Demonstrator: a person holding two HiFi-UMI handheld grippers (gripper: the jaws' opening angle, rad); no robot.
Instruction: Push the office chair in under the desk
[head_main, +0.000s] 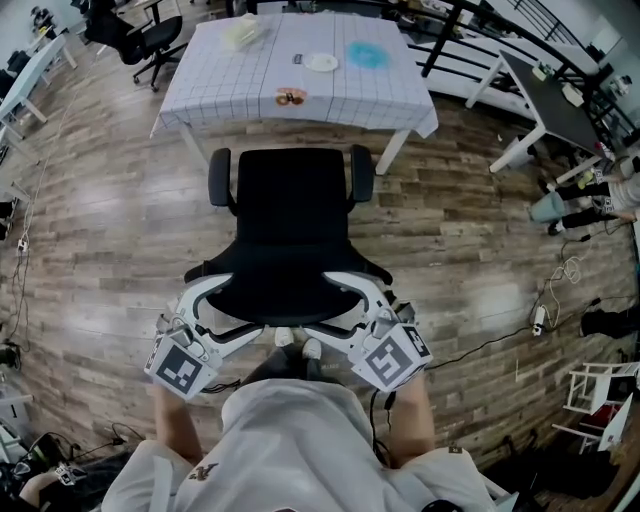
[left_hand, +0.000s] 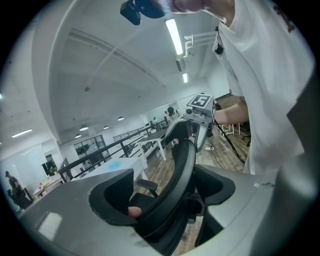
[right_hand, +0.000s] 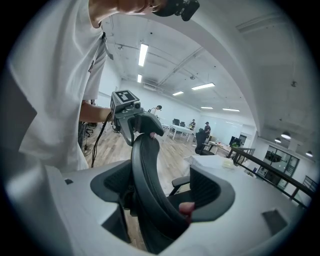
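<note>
A black office chair (head_main: 290, 215) stands on the wood floor, facing a desk with a white gridded cloth (head_main: 220, 85); a strip of floor lies between them. I stand behind the chair. My left gripper (head_main: 235, 305) and right gripper (head_main: 350, 305) each straddle the top edge of the backrest (head_main: 290, 290), one at each side. In the left gripper view the backrest (left_hand: 182, 165) runs between the jaws of the left gripper (left_hand: 167, 200), pads against it. The right gripper view shows the same: the backrest (right_hand: 145, 170) sits in the right gripper (right_hand: 160, 195).
A plate (head_main: 322, 62), a blue item (head_main: 367, 54) and small things lie on the desk. Another black chair (head_main: 150, 40) stands at the far left, a dark-topped table (head_main: 545, 105) at the right. Cables (head_main: 560, 270) trail over the floor to the right.
</note>
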